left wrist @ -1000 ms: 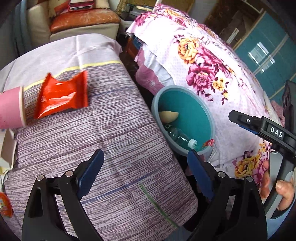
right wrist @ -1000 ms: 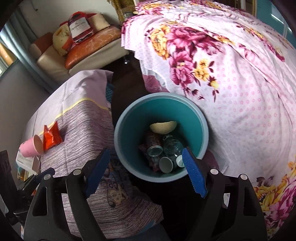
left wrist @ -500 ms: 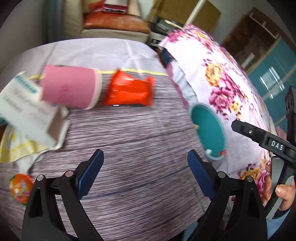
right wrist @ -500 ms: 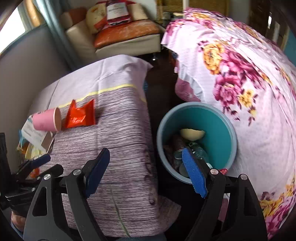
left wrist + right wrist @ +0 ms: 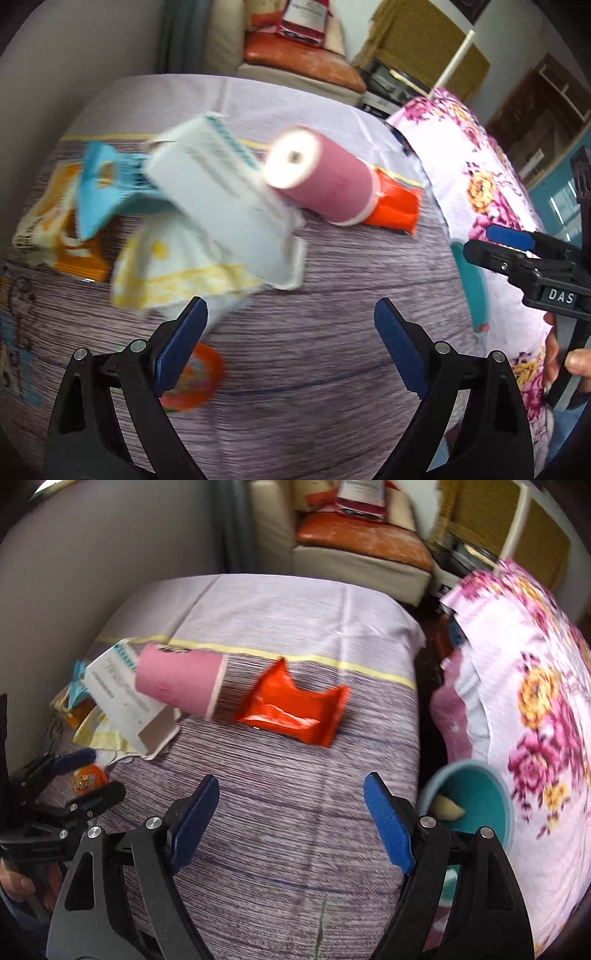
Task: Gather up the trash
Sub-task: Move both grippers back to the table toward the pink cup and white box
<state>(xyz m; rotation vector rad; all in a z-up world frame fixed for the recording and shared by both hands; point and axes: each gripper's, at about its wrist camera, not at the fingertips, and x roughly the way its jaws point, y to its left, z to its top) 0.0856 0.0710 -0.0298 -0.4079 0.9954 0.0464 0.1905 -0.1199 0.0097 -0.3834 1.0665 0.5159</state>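
A pink paper cup (image 5: 321, 181) (image 5: 181, 681) lies on its side on the striped table cloth (image 5: 280, 834). A red wrapper (image 5: 395, 208) (image 5: 295, 709) lies right beside the cup's mouth. Left of the cup sit a white carton (image 5: 221, 199) (image 5: 122, 698), a yellow-white wrapper (image 5: 177, 280), a blue wrapper (image 5: 99, 184) and a small orange round thing (image 5: 195, 380) (image 5: 88, 779). My left gripper (image 5: 290, 317) (image 5: 92, 775) hangs open above the cloth, near the carton. My right gripper (image 5: 291, 790) (image 5: 491, 245) is open too, above bare cloth in front of the red wrapper.
A teal bin (image 5: 476, 794) (image 5: 476, 280) with trash in it stands on the floor between the table's right edge and a flowered bed cover (image 5: 535, 701). A sofa (image 5: 362, 554) stands behind the table. A wall (image 5: 92, 572) runs along the table's left side.
Both grippers have swung left, away from the bin and over the table. The cup, carton and wrappers have come into the middle of both views. Both stay open.
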